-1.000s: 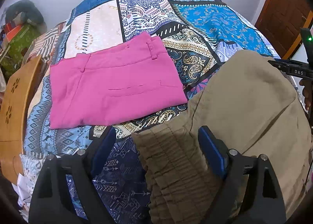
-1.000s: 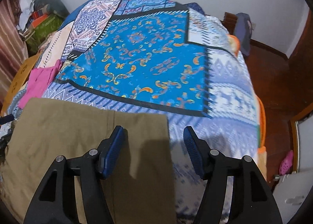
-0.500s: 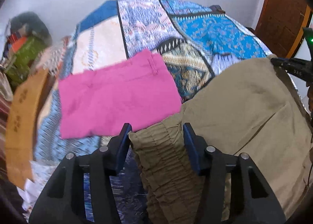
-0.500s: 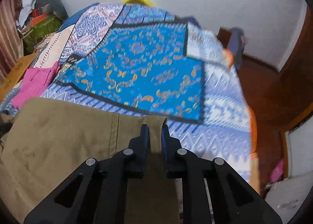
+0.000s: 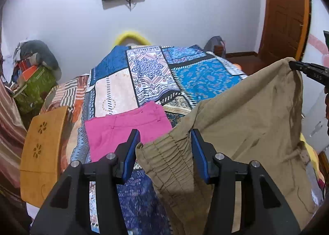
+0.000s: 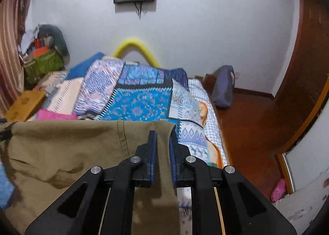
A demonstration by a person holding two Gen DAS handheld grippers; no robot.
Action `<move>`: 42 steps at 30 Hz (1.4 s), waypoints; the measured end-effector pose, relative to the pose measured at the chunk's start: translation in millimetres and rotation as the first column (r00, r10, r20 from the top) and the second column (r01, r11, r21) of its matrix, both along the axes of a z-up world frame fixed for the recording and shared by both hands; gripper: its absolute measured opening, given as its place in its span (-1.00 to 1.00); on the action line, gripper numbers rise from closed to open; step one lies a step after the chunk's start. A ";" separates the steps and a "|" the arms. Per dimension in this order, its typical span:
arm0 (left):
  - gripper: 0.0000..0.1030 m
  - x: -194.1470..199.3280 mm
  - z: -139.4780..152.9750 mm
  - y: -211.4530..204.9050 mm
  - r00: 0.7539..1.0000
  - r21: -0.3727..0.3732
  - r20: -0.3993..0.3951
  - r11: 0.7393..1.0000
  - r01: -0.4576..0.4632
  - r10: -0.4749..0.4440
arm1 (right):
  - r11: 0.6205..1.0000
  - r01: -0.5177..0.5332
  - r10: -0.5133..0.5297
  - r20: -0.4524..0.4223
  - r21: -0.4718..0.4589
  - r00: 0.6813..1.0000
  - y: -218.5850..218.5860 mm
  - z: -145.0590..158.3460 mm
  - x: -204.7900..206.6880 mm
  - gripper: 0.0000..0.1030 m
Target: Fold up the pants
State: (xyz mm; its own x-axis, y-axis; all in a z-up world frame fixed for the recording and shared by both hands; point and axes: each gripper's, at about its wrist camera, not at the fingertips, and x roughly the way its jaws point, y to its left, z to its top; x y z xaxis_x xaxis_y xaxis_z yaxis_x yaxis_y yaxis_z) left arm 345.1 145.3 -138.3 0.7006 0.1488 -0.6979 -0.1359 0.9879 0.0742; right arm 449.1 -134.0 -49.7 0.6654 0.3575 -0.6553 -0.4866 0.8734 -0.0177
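Olive-khaki cotton pants hang lifted over the patchwork quilt bed. Left gripper clamps the elastic waistband, right gripper clamps the leg hem, so the cloth stretches taut for folding. Folded pink shorts lie beside.

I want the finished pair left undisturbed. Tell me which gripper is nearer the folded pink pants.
Left. The left gripper holds the khaki pants' elastic waistband right beside the folded pink pants; the right gripper grips the far hem end.
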 end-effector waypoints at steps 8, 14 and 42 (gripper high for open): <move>-0.02 -67.4 18.8 -31.9 0.997 0.020 0.029 0.997 0.068 -0.069 | 0.996 -0.007 0.006 0.011 0.085 1.000 -48.3 26.9 -80.4 -0.80; -0.02 -114.3 7.3 -48.2 0.994 0.024 -0.003 0.994 0.110 -0.110 | 0.996 -0.026 0.028 -0.023 0.081 0.999 -71.8 12.2 -145.2 -0.80; -0.02 -234.4 -40.9 -76.2 0.971 -0.013 -0.116 0.978 0.208 -0.208 | 0.998 0.049 -0.056 -0.252 -0.033 0.966 -116.8 -100.2 -291.2 -0.27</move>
